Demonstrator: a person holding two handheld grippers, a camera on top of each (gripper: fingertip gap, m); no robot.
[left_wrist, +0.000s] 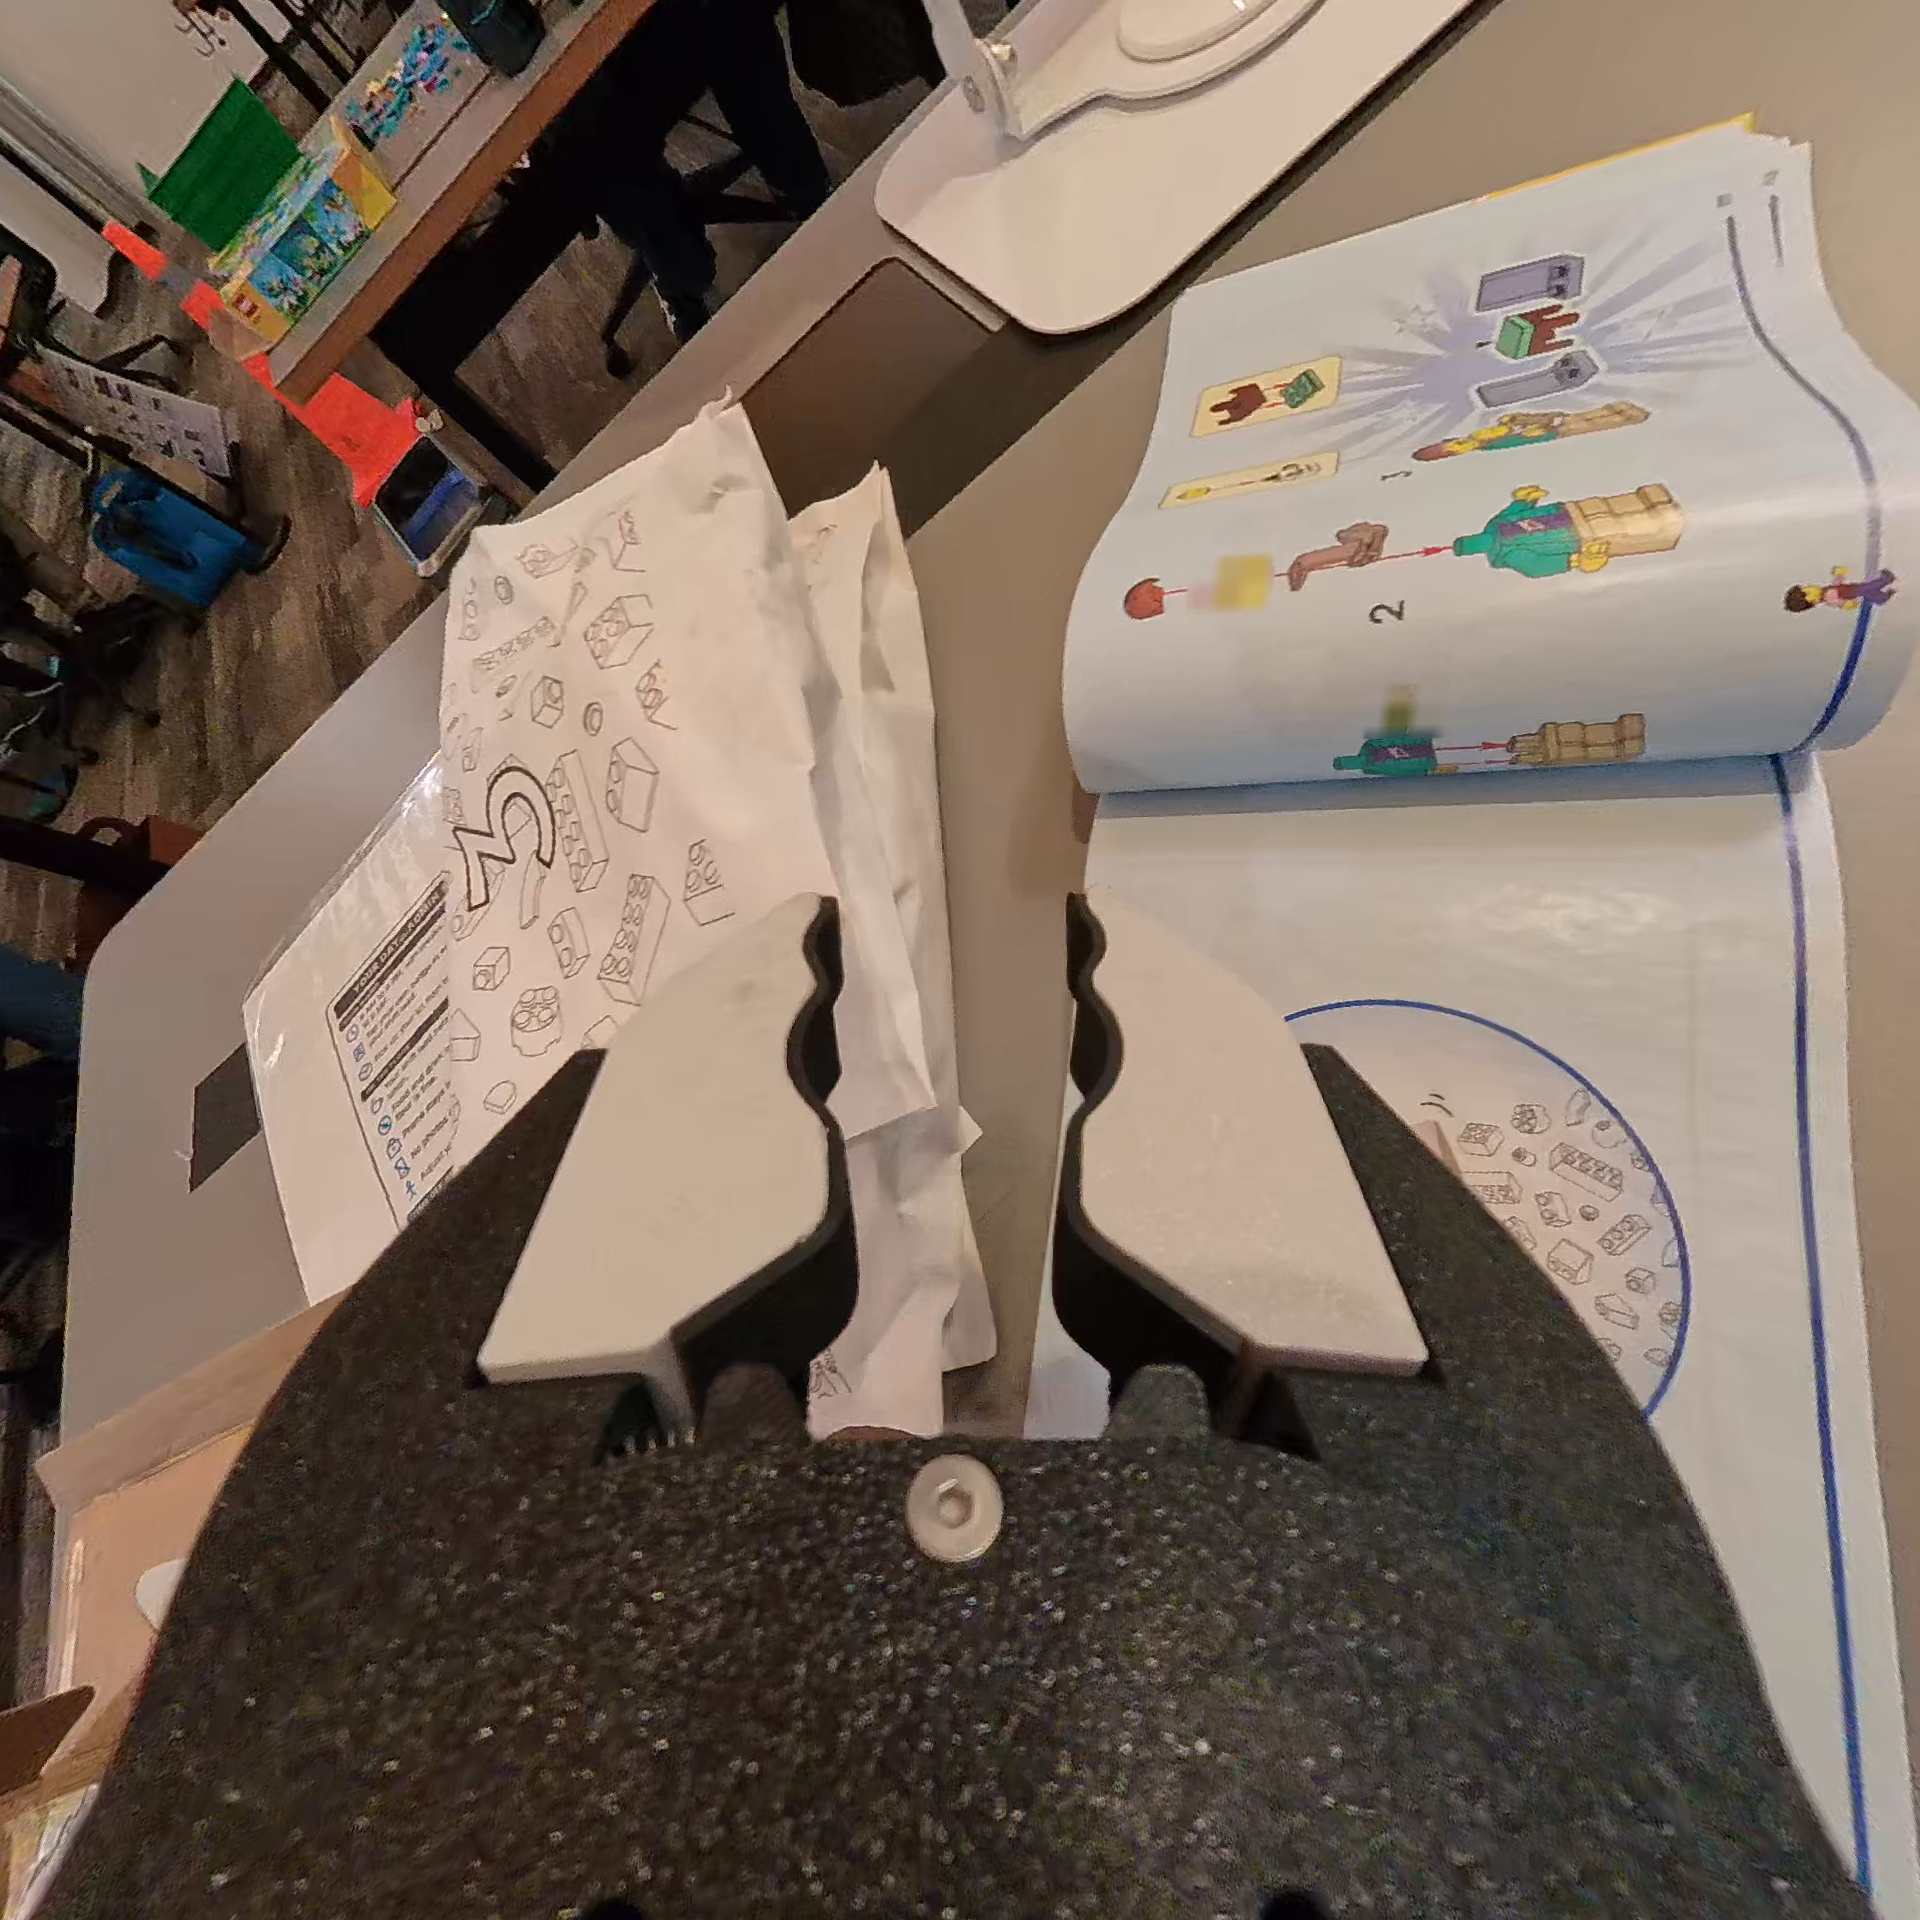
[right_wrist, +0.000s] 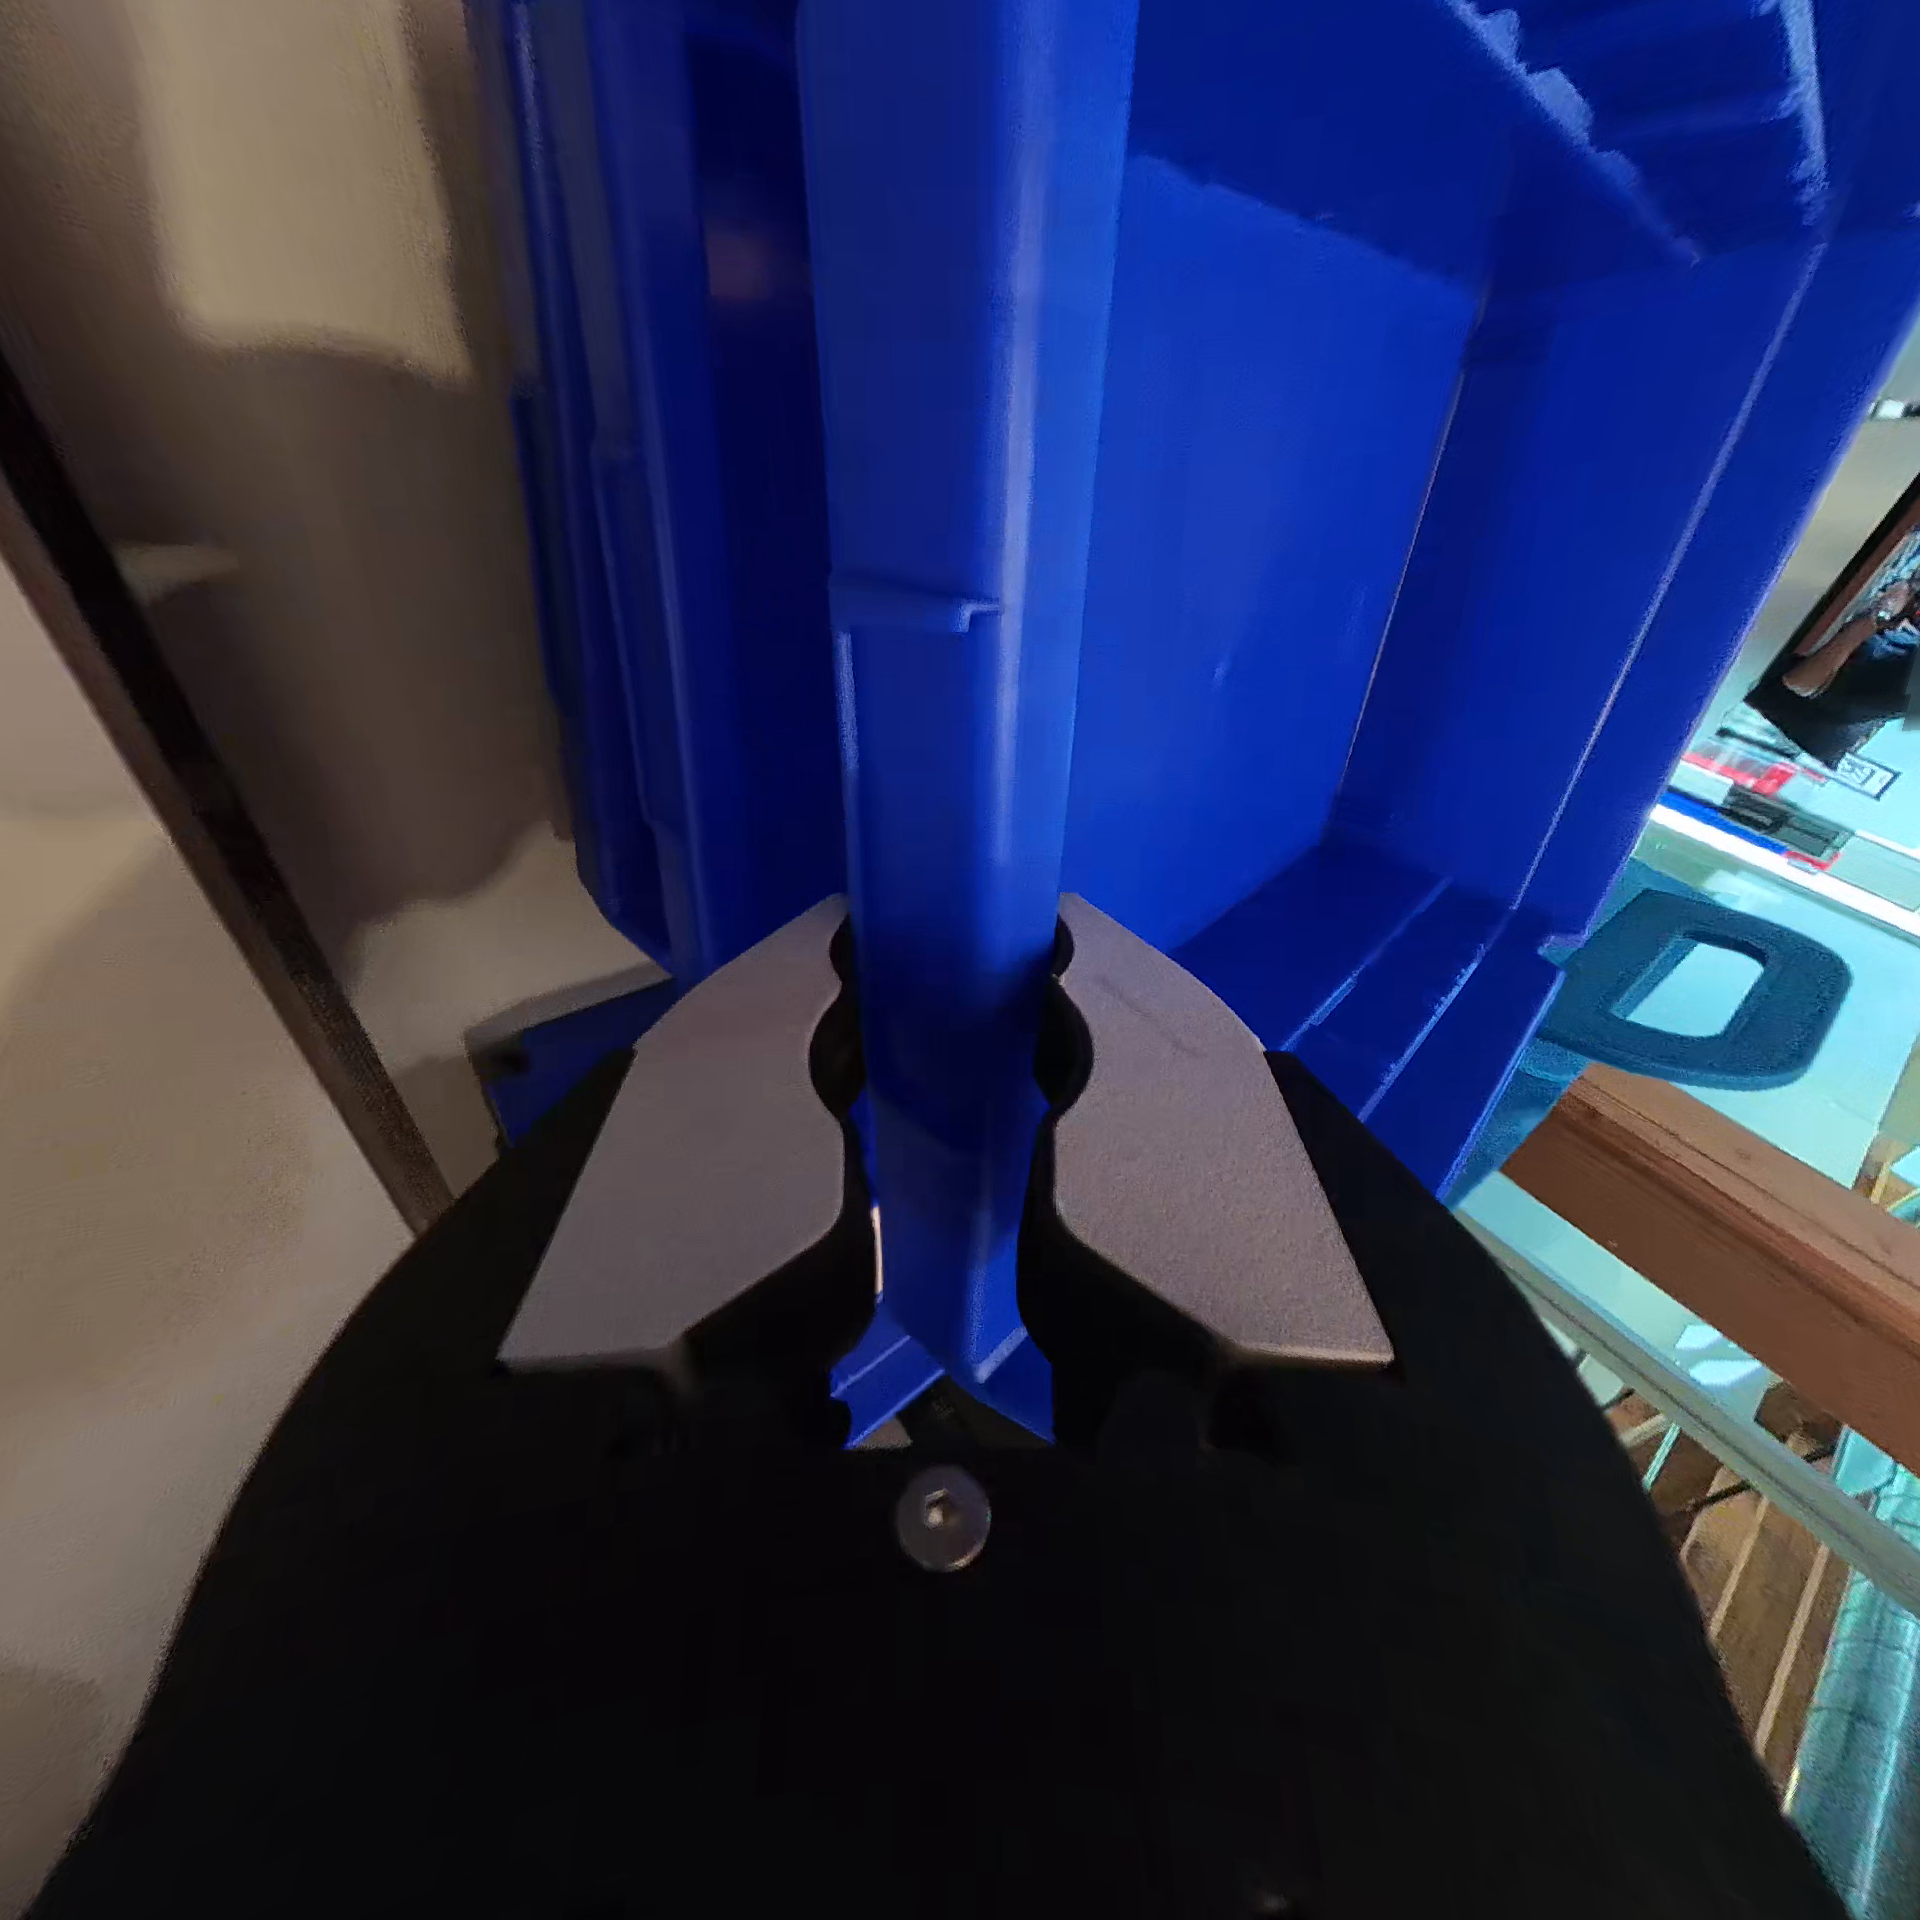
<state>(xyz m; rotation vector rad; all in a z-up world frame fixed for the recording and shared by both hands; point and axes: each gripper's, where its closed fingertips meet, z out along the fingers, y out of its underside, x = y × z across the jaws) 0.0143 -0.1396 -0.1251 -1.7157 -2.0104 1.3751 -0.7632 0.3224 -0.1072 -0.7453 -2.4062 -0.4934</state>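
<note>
In the left wrist view my left gripper (left_wrist: 951, 935) is open and holds nothing. It hovers over a grey table (left_wrist: 997, 582). A crumpled white paper bag (left_wrist: 883, 831) lies below the gap, nearer the left finger (left_wrist: 727, 1039), and neither pad presses on it. A second white bag printed with brick drawings (left_wrist: 623, 707) lies to its left. An open building-instruction booklet (left_wrist: 1455, 520) lies to the right. In the right wrist view my right gripper (right_wrist: 951, 935) is shut on the side wall (right_wrist: 956, 520) of a blue plastic bin (right_wrist: 1278, 571), with both pads pressed against it.
A white flat stand (left_wrist: 1039, 208) sits at the table's far edge, a laminated sheet (left_wrist: 343, 1039) under the bags, and a cardboard box (left_wrist: 125, 1507) at lower left. In the right wrist view a wooden rail (right_wrist: 1714, 1247) runs at the right and a pale surface (right_wrist: 156, 1039) at the left. There is about 90 centimetres between the tips of the two grippers.
</note>
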